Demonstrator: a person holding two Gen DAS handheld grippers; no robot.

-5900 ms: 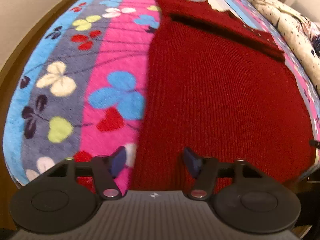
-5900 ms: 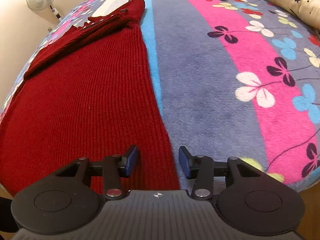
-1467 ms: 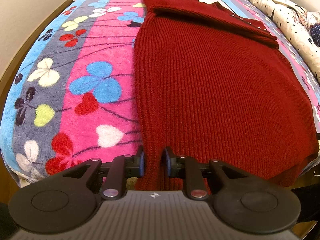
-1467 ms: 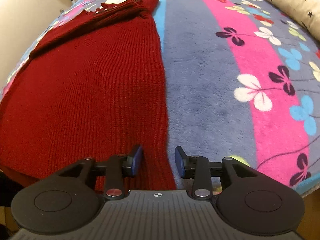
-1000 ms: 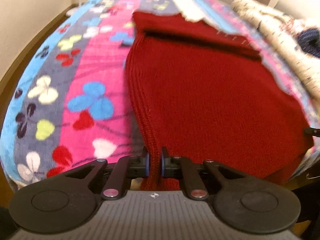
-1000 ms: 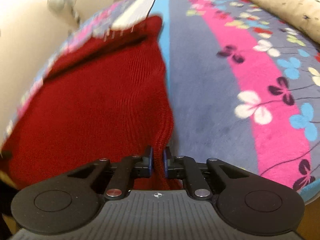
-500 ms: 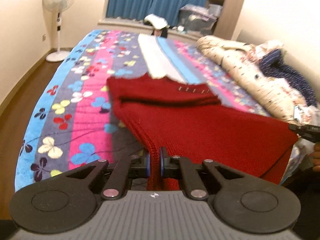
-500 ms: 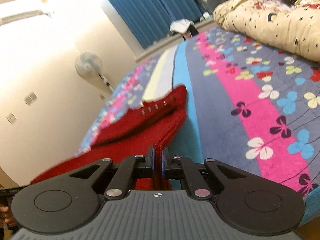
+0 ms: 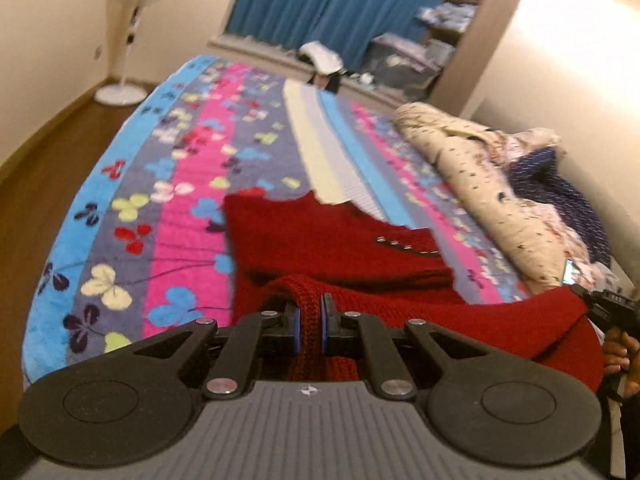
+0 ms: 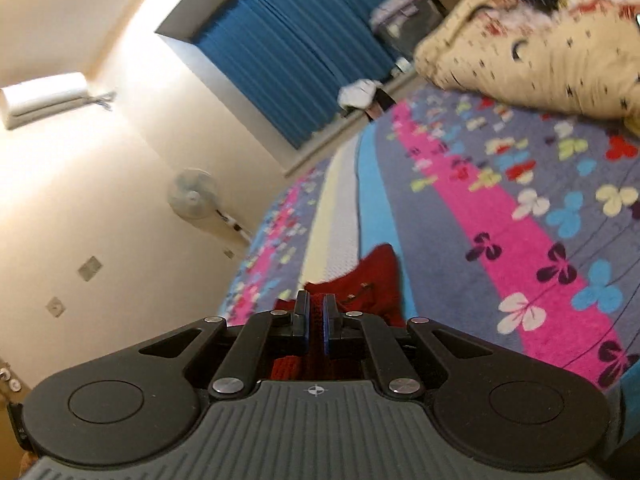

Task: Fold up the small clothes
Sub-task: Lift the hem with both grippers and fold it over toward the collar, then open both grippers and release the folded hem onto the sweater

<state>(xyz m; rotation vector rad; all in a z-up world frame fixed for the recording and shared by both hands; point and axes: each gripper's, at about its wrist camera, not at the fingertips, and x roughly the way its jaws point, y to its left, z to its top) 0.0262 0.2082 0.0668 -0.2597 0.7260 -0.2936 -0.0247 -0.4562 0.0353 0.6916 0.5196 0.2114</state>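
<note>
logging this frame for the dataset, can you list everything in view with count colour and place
sweater: 1, dark red knit, near end lifted, far end on the bed
blanket: 1, blue, grey and pink stripes with a clover print, covering the bed
quilt: 1, cream with dark specks, bundled on the bed's right side
fan: 1, white, on the floor by the left wall
curtains: blue, far wall
air conditioner: 1, white, high on the wall
left gripper: shut on the sweater hem
right gripper: shut on the sweater hem
</note>
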